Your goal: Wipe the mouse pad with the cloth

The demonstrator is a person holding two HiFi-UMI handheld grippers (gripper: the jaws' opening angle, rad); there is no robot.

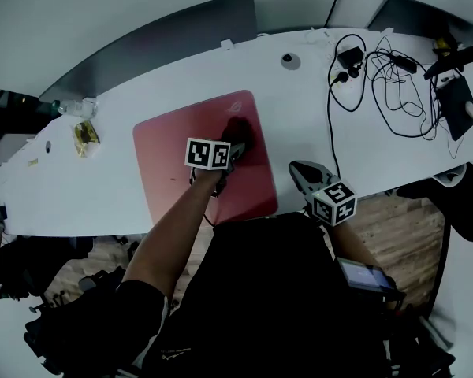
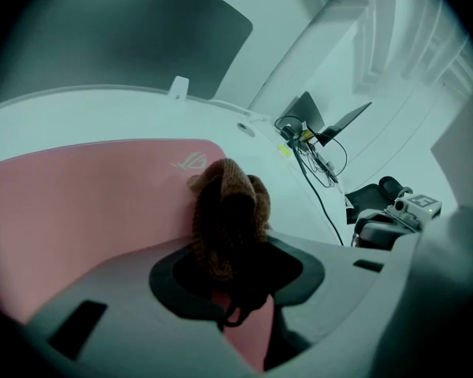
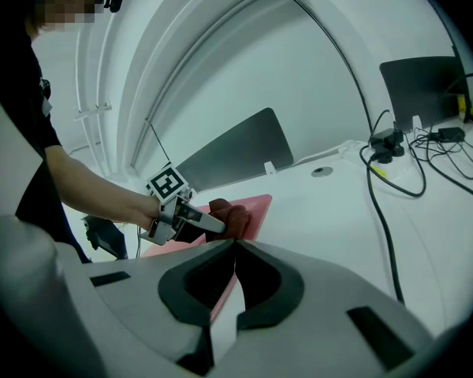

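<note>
A long, curved white worktop is seen running from lower left to upper right. A pink-red mouse pad is laid flat on it, reaching close to the near edge, and a pale logo is printed by its far corner. Toward the right end, tangled black cables and a black adapter are spread near a dark flat pad. A round grey grommet is set beyond the mouse pad. A crumpled wrapper is left at the left end.

Head view looks down; all views share the mouse pad.
</note>
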